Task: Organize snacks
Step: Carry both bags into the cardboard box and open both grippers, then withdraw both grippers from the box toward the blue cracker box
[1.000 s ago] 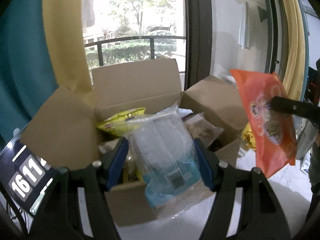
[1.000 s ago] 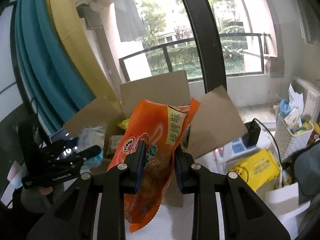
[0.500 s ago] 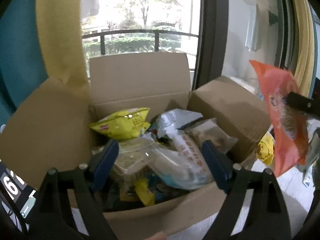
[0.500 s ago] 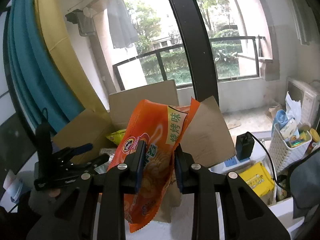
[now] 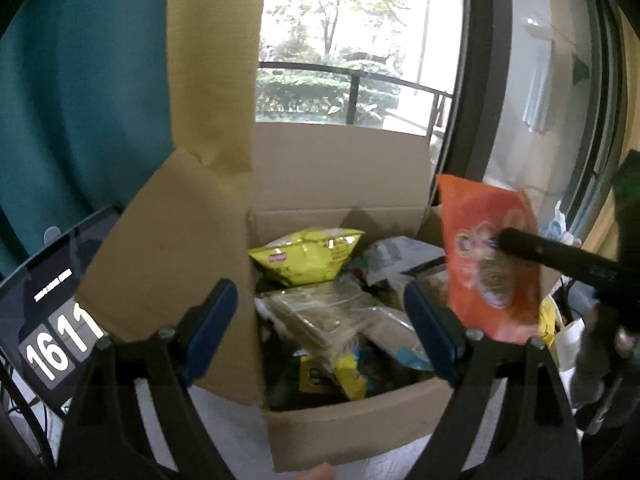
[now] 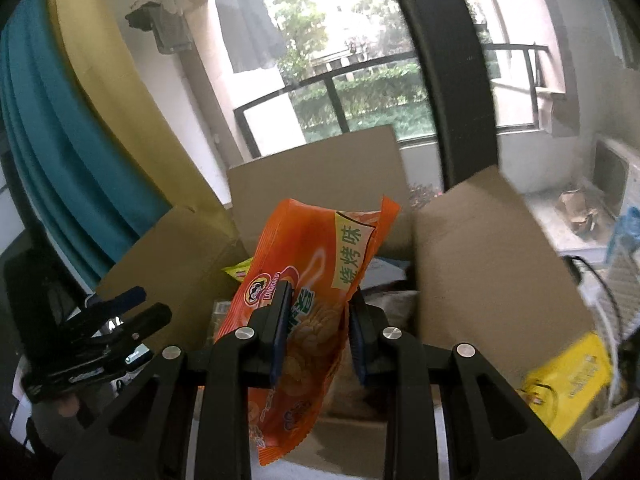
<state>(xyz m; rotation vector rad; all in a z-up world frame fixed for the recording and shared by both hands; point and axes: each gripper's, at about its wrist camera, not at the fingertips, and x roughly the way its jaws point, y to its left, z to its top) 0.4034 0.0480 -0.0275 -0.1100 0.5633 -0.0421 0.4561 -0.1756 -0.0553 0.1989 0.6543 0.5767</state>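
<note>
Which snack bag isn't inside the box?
The orange snack bag. The right gripper holds it up in the air; the yellow bag lies inside the cardboard box.

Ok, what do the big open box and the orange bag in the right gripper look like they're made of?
The box looks like plain brown cardboard: matte, with creased flaps and a raw cut edge. The orange snack bag, clamped in the right gripper, looks like thin printed plastic film, probably foil-lined: it is glossy, crinkled and bends limply.
</note>
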